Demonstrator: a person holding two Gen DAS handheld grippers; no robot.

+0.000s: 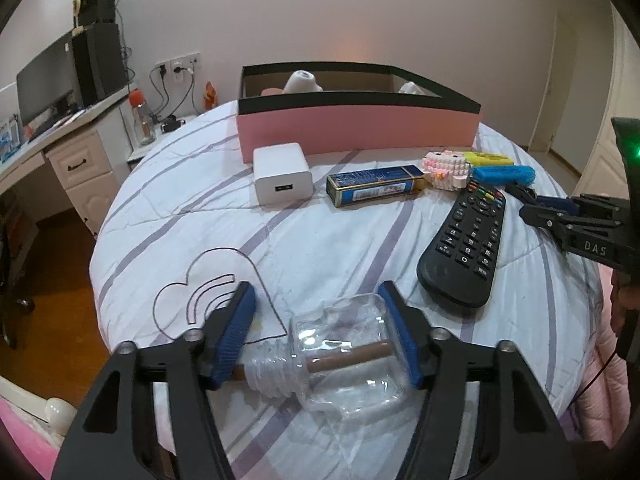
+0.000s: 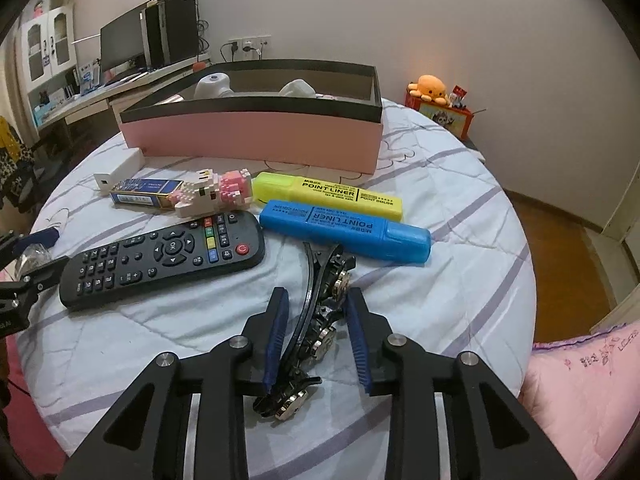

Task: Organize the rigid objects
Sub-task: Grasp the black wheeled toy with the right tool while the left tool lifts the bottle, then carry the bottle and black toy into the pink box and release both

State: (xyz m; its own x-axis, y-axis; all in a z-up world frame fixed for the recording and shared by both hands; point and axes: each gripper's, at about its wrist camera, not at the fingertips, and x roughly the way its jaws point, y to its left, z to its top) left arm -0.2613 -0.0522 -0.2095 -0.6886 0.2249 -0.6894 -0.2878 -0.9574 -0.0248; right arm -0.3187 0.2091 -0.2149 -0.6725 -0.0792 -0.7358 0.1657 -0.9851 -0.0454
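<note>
A clear plastic bottle (image 1: pixel 340 360) lies on its side on the striped bedcover, and my left gripper (image 1: pixel 315 292) is shut on it, one blue pad at the neck and the other at the base. A black hair clip (image 2: pixel 320 320) with metal studs lies between the fingers of my right gripper (image 2: pixel 317 292), which is open; the right pad stands clear of it. Ahead lie a black remote (image 2: pixel 164 256), a blue highlighter (image 2: pixel 348 234), a yellow highlighter (image 2: pixel 332 194), a pink brick toy (image 2: pixel 212 194), a blue tin (image 1: pixel 374 190) and a white charger (image 1: pixel 282 174).
A pink box with a black rim (image 1: pixel 360 128) stands at the back of the bed and holds white items. A desk with a monitor (image 1: pixel 48 84) is at the left. A pink pillow (image 2: pixel 580 380) lies at the right, and the wooden floor shows beyond the bed's edges.
</note>
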